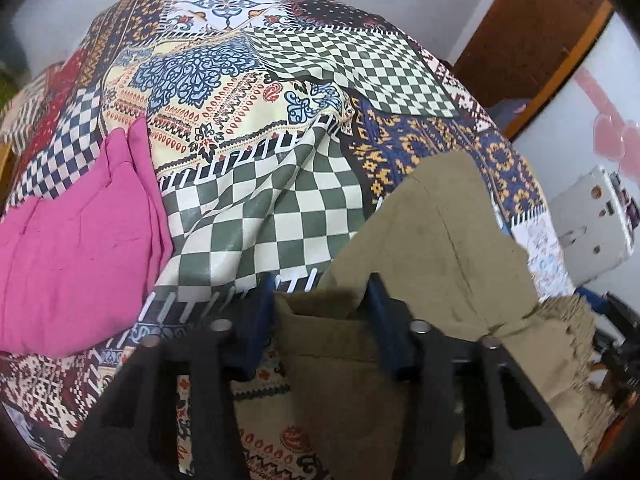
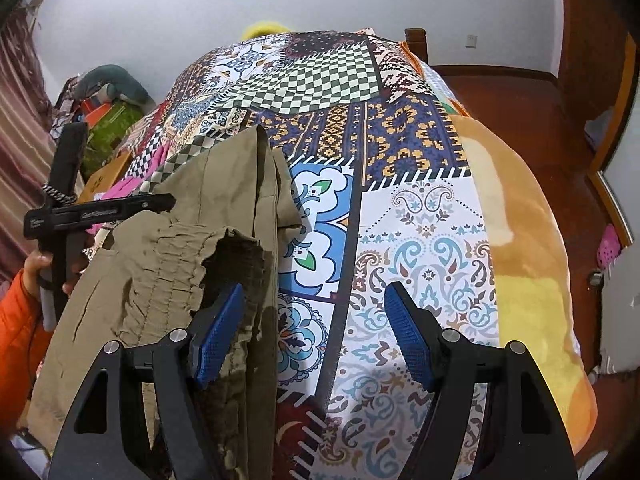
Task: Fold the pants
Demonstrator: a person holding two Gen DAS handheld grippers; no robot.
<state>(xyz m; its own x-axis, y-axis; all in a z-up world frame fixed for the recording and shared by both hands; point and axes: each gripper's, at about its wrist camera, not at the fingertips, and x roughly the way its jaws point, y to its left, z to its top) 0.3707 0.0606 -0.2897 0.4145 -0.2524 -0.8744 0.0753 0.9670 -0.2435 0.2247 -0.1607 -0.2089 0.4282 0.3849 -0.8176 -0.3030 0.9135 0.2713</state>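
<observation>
Olive pants (image 2: 208,216) lie on the patchwork bed (image 2: 420,220), pinched by the left hand-held gripper (image 1: 322,312), while the right hand-held gripper (image 2: 316,336) gapes wide beside the waistband.

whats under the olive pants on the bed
The olive pants lie on the patchwork bedspread, whose pattern shows all around them. Whatever sits directly beneath the fabric is covered and cannot be seen.
</observation>
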